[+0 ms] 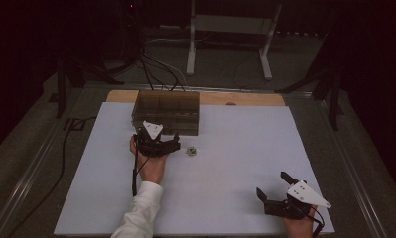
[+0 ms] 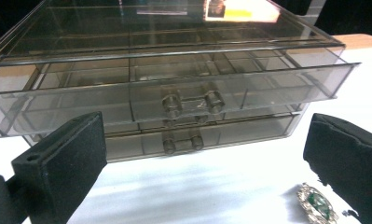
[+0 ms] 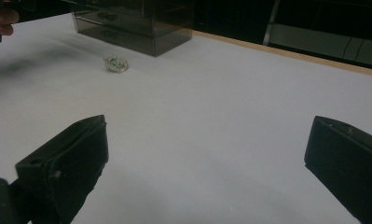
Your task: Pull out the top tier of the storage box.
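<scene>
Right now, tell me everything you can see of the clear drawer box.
The clear drawer box looks like smoky see-through plastic, a low rectangular case with two stacked drawers split into compartments, each with a small clear two-post handle. The upper drawer is pulled partly out; the lower one looks nearly shut. It stands level at the far edge of the white mat, just ahead of the open left gripper, which does not touch it.

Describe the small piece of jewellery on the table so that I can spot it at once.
Start at the clear drawer box at the far edge of the white table. Just in front of its right corner, right of the left gripper, lies the brooch. It is the one loose small thing there: silvery, with a green stone.
</scene>
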The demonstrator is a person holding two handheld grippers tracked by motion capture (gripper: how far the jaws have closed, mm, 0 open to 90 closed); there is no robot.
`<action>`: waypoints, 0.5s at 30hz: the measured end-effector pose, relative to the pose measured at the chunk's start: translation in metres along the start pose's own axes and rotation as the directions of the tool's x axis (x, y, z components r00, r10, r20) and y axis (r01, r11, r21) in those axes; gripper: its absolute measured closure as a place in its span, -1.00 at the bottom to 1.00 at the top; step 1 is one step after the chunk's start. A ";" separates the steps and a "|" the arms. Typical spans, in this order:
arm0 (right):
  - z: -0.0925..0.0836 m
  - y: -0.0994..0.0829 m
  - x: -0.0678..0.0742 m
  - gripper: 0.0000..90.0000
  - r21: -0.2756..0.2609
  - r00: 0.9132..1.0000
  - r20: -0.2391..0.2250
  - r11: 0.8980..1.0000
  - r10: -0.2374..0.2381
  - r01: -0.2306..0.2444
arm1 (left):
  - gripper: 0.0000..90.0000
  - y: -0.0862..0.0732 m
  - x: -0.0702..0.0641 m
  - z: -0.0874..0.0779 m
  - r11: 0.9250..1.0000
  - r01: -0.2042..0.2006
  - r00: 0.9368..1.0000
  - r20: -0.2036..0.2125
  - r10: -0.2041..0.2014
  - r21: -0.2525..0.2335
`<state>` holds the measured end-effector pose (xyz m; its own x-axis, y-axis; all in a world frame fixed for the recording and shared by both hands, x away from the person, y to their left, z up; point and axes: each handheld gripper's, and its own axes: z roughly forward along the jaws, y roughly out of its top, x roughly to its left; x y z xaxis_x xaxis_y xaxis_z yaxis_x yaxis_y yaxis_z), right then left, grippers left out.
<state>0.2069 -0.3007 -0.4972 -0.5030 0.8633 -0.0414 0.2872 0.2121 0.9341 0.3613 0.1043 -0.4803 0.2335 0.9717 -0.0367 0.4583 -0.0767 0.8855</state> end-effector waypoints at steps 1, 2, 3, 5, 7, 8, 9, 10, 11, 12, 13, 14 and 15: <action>0.000 0.000 0.000 -1.00 0.000 1.000 0.000 1.000 0.000 0.000 | -0.99 0.000 0.000 -0.001 1.000 0.000 1.000 0.006 0.000 -0.003; 0.000 0.000 0.000 -1.00 0.000 1.000 0.000 1.000 0.000 0.000 | -0.99 0.000 0.000 -0.001 1.000 0.000 1.000 0.006 0.000 -0.003; 0.000 0.000 0.000 -1.00 0.000 1.000 0.000 1.000 0.000 0.000 | -0.99 0.001 0.001 -0.001 1.000 -0.001 1.000 0.010 0.001 -0.002; 0.000 0.000 0.000 -1.00 0.000 1.000 -0.001 1.000 0.000 0.000 | -0.99 0.001 0.002 -0.002 1.000 -0.001 1.000 0.027 0.001 0.002; 0.000 0.000 0.000 -1.00 0.001 1.000 0.000 1.000 -0.001 0.001 | -0.99 0.001 0.002 -0.003 1.000 -0.003 0.999 0.032 0.003 0.005; 0.000 0.000 0.000 -1.00 0.001 1.000 0.000 1.000 -0.001 0.001 | -0.99 0.001 0.003 -0.003 1.000 -0.004 0.999 0.037 0.003 0.008; 0.000 0.000 0.000 -1.00 0.000 1.000 0.000 1.000 0.000 0.000 | -0.99 0.002 0.004 -0.004 1.000 -0.002 0.999 0.044 0.002 0.009; 0.000 0.000 0.000 -1.00 0.000 1.000 0.000 1.000 -0.001 0.001 | -0.99 0.002 0.006 -0.005 1.000 -0.001 0.999 0.053 0.000 0.009; 0.000 0.000 0.000 -1.00 0.000 1.000 0.000 1.000 -0.001 0.001 | -0.99 0.002 0.007 -0.005 1.000 -0.003 0.998 0.056 0.002 0.009; 0.000 0.000 0.000 -1.00 0.001 1.000 0.000 1.000 -0.001 0.001 | -0.99 0.002 0.008 -0.006 1.000 -0.004 0.998 0.063 0.004 0.010; 0.000 0.000 0.000 -1.00 0.001 1.000 0.000 1.000 0.000 0.000 | -0.99 0.002 0.009 -0.006 1.000 -0.005 0.998 0.068 0.005 0.011; 0.000 0.000 0.000 -1.00 0.001 1.000 0.000 1.000 0.000 0.000 | -0.99 0.002 0.009 -0.006 1.000 -0.009 0.997 0.071 0.008 0.013; 0.000 0.000 0.000 -1.00 0.001 1.000 0.000 1.000 0.000 0.000 | -0.99 0.002 0.009 -0.006 1.000 -0.009 0.997 0.071 0.008 0.013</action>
<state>0.2067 -0.3006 -0.4974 -0.5031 0.8632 -0.0412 0.2884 0.2126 0.9336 0.3589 0.1148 -0.4758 0.2980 0.9525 -0.0624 0.4673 -0.0885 0.8796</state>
